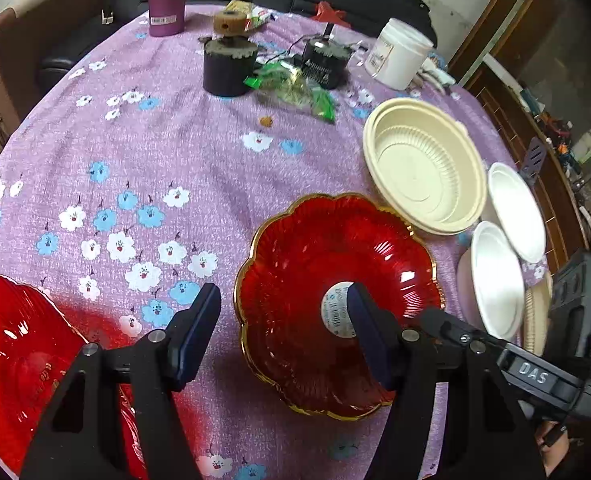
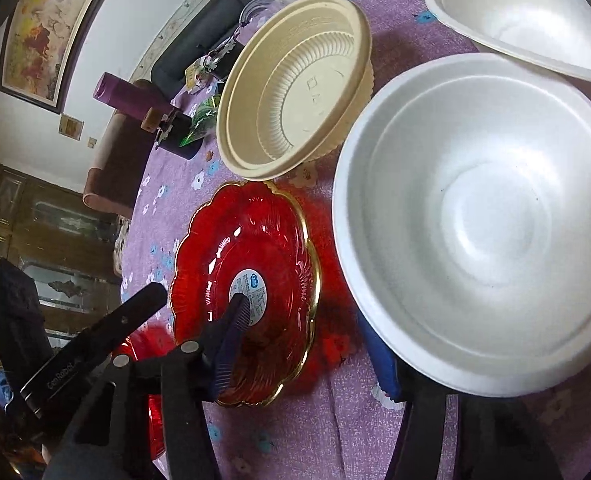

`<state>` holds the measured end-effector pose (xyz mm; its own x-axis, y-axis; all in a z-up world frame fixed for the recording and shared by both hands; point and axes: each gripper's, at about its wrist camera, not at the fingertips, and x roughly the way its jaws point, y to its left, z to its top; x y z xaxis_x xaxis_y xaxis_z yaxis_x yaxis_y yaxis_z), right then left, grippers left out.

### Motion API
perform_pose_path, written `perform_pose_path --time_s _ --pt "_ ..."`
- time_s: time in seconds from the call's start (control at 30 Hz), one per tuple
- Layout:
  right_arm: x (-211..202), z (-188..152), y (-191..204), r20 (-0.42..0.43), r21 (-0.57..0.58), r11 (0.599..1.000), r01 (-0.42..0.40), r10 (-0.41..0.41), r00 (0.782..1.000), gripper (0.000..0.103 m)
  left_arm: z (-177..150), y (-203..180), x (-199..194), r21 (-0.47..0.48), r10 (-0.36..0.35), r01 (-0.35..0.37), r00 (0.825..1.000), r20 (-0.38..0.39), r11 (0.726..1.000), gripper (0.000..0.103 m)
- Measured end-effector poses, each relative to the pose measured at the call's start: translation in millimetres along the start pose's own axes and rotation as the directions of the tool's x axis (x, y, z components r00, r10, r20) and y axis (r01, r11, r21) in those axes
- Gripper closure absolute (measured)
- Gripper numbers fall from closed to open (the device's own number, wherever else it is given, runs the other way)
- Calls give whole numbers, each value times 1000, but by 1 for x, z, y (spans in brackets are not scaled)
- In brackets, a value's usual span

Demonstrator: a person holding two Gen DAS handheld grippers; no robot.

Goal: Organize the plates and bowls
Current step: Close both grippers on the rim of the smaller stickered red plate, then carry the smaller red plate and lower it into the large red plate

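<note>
Left gripper [image 1: 283, 332] released, jaws straddling the near-left rim of the red plate [image 1: 295, 248] directly ahead. Right gripper [image 2: 307, 344] holds the white bowl [image 2: 475, 224], tilted, just right of that plate; grip partly hidden.

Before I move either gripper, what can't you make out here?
- Second red plate: cut off by the left wrist view's edge.
- White foam bowl: hides the right gripper's far finger and the grip; right wrist view.
- Sticker print: too small; left wrist view.
</note>
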<state>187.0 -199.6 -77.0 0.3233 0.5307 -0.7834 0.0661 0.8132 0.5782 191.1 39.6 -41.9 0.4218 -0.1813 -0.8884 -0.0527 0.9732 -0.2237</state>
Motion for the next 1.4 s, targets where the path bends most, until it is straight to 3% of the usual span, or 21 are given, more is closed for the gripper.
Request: perform_pose_path --time_s 0.07,0.13,0.2,0.33,0.37,0.57,1.0,1.4 --pt "1 1 2 -3 -11 1000 11 -11 1000 48 -2 1 6 -10 2 -3 1000 -25 1000 40" --pt "2 2 2 -7 -18 1000 23 -23 1000 55 -3 -1 11 -5 18 -18 999 -42 1000 52" --pt "4 3 3 -13 -18 999 30 -31 999 71 -4 1 16 -20 24 -25 998 -54 999 61" --pt "8 4 3 -13 -21 998 56 -56 998 80 -8 10 28 -62 29 -34 995 -91 997 87" --pt "8 4 4 -16 -24 998 58 -58 998 84 -9 10 30 -60 29 -35 995 -96 998 88" --pt "10 1 7 -20 -46 994 100 -101 995 93 -16 9 29 -64 26 -31 997 -74 997 89" --pt "-16 -18 26 36 -102 988 115 -112 993 93 -35 9 -10 -46 -4 5 999 35 999 92" --pt "-44 -43 78 103 -213 973 93 -73 992 93 -59 36 -73 -91 -3 20 983 183 996 92"
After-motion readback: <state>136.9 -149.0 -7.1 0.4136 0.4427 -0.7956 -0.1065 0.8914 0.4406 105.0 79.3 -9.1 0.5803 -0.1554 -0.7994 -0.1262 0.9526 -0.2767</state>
